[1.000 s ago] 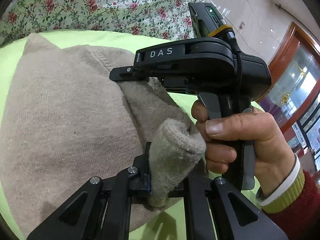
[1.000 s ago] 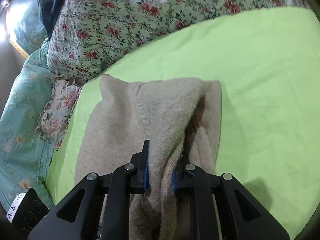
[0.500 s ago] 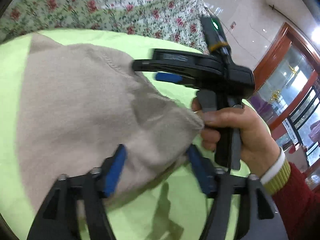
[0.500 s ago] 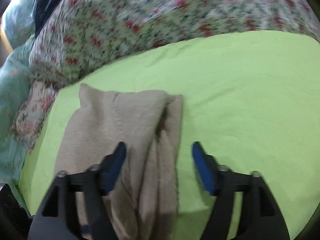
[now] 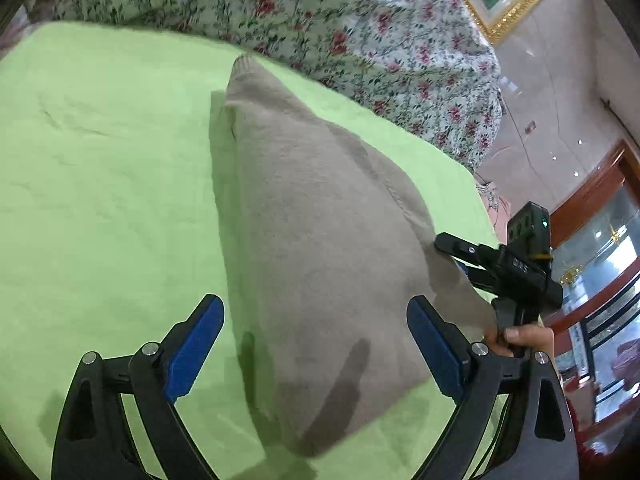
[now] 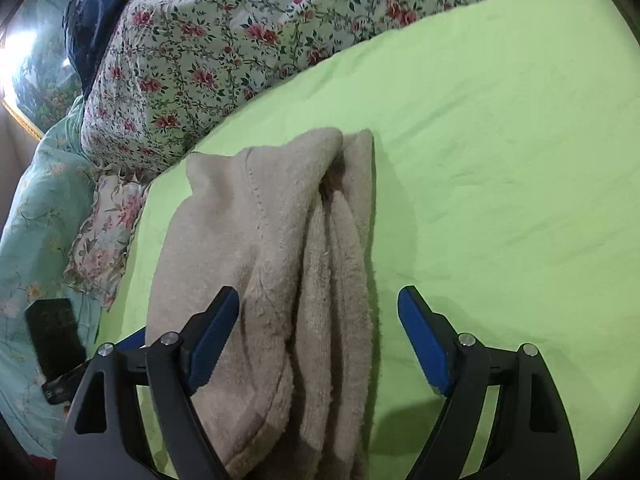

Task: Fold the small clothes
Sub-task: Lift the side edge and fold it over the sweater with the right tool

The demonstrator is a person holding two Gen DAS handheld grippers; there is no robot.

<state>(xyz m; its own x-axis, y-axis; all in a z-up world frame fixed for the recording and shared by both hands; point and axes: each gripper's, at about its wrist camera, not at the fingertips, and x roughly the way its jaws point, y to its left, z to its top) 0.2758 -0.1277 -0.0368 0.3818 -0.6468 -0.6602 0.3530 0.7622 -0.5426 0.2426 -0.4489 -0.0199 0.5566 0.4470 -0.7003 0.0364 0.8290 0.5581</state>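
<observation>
A folded beige knitted garment (image 5: 320,248) lies on the lime-green sheet (image 5: 104,184), running from upper centre to lower centre of the left wrist view. The left gripper (image 5: 316,344) hangs above its near end, blue pads (image 5: 192,340) spread wide and opening, clear of the cloth. In the right wrist view the right gripper (image 6: 320,336) hovers over the garment's bunched folds (image 6: 320,280), jaws wide and opening, gripping nothing. A floral quilt (image 6: 208,48) fills the upper left. A black device (image 6: 54,332) lies at lower left. No containers show.
</observation>
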